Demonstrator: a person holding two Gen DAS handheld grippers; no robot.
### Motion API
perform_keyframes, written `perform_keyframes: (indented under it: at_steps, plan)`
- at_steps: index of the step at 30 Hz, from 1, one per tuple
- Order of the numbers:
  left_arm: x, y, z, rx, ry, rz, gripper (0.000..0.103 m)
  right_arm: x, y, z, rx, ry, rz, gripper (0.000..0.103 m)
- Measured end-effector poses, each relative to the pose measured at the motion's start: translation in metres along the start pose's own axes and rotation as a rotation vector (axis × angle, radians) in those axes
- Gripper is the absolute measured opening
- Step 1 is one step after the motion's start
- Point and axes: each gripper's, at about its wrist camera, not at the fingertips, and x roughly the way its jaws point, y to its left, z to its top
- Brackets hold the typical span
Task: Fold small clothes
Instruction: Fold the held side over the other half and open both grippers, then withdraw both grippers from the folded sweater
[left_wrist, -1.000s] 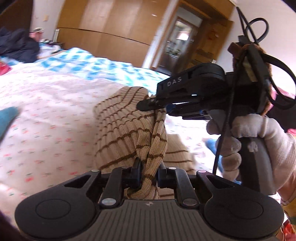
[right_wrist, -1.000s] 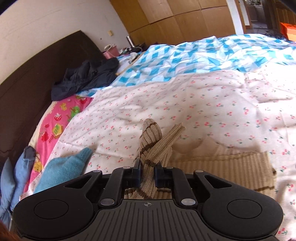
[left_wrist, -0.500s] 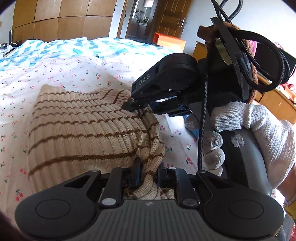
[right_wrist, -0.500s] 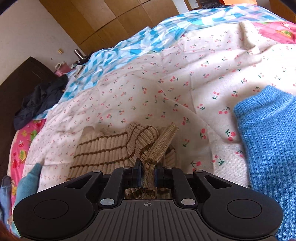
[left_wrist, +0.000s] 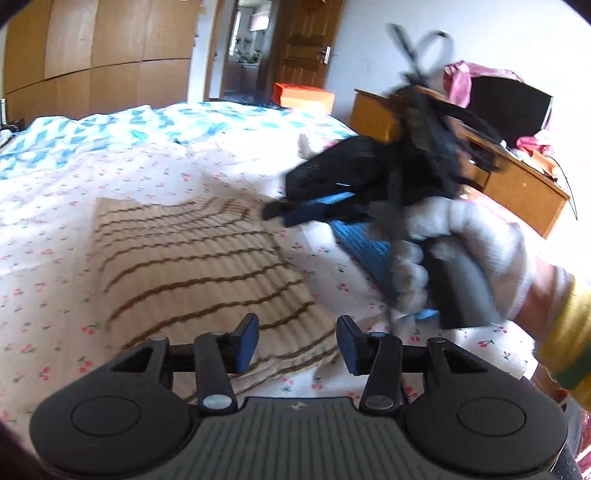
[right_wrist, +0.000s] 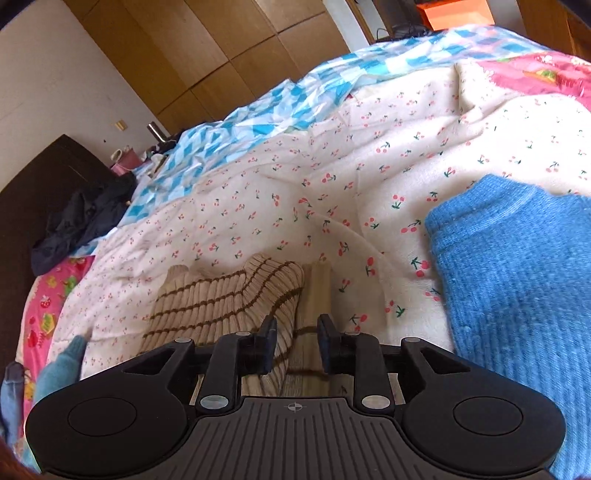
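A beige ribbed knit garment with brown stripes (left_wrist: 192, 258) lies folded flat on the cherry-print bedspread (left_wrist: 55, 229). My left gripper (left_wrist: 297, 341) is open just above its near edge, holding nothing. My right gripper (right_wrist: 295, 341) is open over the garment's right edge (right_wrist: 236, 302), with cloth lying between the fingers but not pinched. The right gripper also shows in the left wrist view (left_wrist: 280, 214), blurred, held by a white-gloved hand beside the garment's far right corner.
A blue knit garment (right_wrist: 517, 280) lies right of the beige one. A light-blue piece (right_wrist: 62, 365) lies at the left. A blue checked quilt (right_wrist: 295, 99), dark clothes (right_wrist: 81, 221) by the headboard and a wooden nightstand (left_wrist: 498, 173) border the bed.
Both grippers have opened and let go of the beige garment, which now lies flat on the bed. The right gripper has pulled back a little.
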Motion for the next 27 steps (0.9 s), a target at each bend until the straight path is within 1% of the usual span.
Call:
perform_keyframes:
  at_steps: [2,4,5,7,8,10,11,14,16,17,19,20,23,24,25,26,27]
  plan:
    - [-0.007,0.014,-0.004,-0.014,-0.012,0.047,0.052,-0.016,0.003,-0.013,0.002,0.027,0.038,0.026]
    - [-0.005,0.028,-0.006,-0.037,-0.003,0.097,0.052,-0.025,0.005,-0.030,0.009,0.066,0.068,0.028]
    - [-0.002,0.035,-0.006,-0.060,0.006,0.108,0.052,-0.026,0.006,-0.037,0.011,0.085,0.077,0.031]
    - [0.003,0.046,-0.006,-0.100,0.012,0.118,0.052,-0.024,0.008,-0.052,0.016,0.118,0.073,0.031]
    - [0.005,0.049,-0.007,-0.103,0.010,0.127,0.052,-0.021,0.007,-0.057,0.013,0.128,0.069,0.031]
    - [0.009,0.051,-0.006,-0.091,0.005,0.147,0.052,-0.016,0.004,-0.064,0.025,0.145,0.052,0.020]
    - [0.012,0.053,-0.005,-0.089,0.004,0.147,0.053,-0.018,0.000,-0.067,0.035,0.146,0.050,0.006]
    - [0.023,0.058,-0.010,-0.080,0.030,0.167,0.054,-0.023,-0.013,-0.074,0.050,0.123,-0.021,0.005]
    - [0.033,0.062,-0.015,-0.082,0.065,0.170,0.054,-0.018,-0.022,-0.078,0.087,0.153,-0.027,0.005]
    - [0.035,0.062,-0.018,-0.080,0.074,0.172,0.054,-0.017,-0.021,-0.079,0.079,0.158,-0.027,0.005]
    - [0.035,0.061,-0.018,-0.071,0.075,0.177,0.054,-0.021,-0.011,-0.077,0.023,0.167,-0.022,0.012]
    - [0.033,0.061,-0.017,-0.072,0.073,0.172,0.054,-0.024,-0.008,-0.074,0.005,0.158,-0.033,0.016]
    - [0.029,0.064,-0.014,-0.087,0.067,0.160,0.054,-0.038,0.001,-0.055,-0.021,0.085,-0.020,0.028]
    - [0.028,0.065,-0.012,-0.089,0.065,0.160,0.054,-0.037,0.004,-0.045,-0.026,0.052,-0.012,0.037]
    - [0.029,0.066,-0.011,-0.091,0.063,0.162,0.054,-0.033,0.005,-0.035,-0.028,0.030,-0.005,0.043]
    - [0.030,0.066,-0.010,-0.091,0.061,0.167,0.054,-0.024,0.007,-0.026,-0.025,0.012,-0.006,0.054]
    - [0.030,0.066,-0.009,-0.092,0.059,0.171,0.054,-0.013,0.007,-0.017,-0.018,0.000,-0.010,0.060]
